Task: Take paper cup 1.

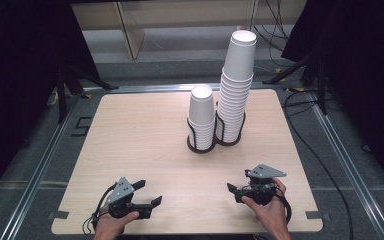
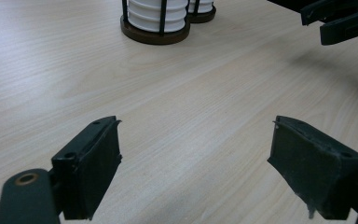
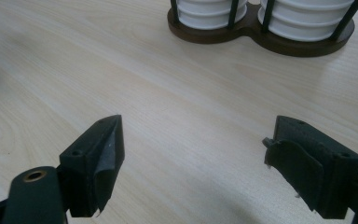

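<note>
- The table point(image 1: 145, 150) was bare across the lower half of the high view, which gave both my grippers room to rest low near the bottom edge.
- The taller cup stack point(image 1: 237, 85) rose at upper centre, just right of the shorter cup stack point(image 1: 201, 117); both stood upside down, I judged, so that a cup could be lifted off the top.
- The black wire holder point(image 3: 251, 39) caged both stacks upright, side by side.
- My left gripper point(image 1: 149, 193), at lower left, had its jaws spread wide, with nothing between them.
- My right gripper point(image 1: 236, 181), at lower right, was equally wide and empty. It lay level and pointed towards the stacks, well apart from them.
</note>
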Motion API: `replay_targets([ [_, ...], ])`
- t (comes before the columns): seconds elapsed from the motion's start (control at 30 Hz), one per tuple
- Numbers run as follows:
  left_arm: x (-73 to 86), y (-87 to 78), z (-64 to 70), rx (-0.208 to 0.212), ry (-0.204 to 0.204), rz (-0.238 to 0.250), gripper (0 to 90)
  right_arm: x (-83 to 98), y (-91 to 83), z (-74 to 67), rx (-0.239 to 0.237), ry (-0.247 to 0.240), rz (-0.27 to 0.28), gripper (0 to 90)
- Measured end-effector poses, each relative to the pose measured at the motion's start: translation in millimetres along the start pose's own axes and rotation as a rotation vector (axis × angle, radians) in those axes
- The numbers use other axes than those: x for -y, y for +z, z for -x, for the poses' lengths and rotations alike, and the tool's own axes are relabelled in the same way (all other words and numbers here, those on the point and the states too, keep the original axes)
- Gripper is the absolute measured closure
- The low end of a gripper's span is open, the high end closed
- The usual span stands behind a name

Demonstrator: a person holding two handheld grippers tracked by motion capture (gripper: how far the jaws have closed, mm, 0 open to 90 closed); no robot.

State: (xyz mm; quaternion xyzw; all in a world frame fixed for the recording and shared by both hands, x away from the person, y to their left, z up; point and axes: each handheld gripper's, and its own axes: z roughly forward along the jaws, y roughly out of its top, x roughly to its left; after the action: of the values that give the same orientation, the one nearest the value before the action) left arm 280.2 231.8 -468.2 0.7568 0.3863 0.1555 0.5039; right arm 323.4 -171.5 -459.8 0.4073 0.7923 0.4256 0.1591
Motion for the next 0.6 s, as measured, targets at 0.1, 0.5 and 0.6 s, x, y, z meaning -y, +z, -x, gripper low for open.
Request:
replay_targets([
  [0.1, -0.2, -1.2, -0.8, -0.007, 0.01, -0.014, 15.4, -0.9, 0.2, -1.4, -0.006, 0.008, -0.006, 18.8],
  [0.5, 0.1, 1.6, -2.0, -0.004, -0.006, 0.008, 15.4, -11.7, 0.9, 1.4, -0.016, 0.01, 0.038, 18.7],
  [0.6, -0.1, 1.8, -2.1, -0.005, -0.009, 0.006, 15.4, -18.8, 0.9, 3.5, -0.008, 0.001, 0.063, 18.6],
])
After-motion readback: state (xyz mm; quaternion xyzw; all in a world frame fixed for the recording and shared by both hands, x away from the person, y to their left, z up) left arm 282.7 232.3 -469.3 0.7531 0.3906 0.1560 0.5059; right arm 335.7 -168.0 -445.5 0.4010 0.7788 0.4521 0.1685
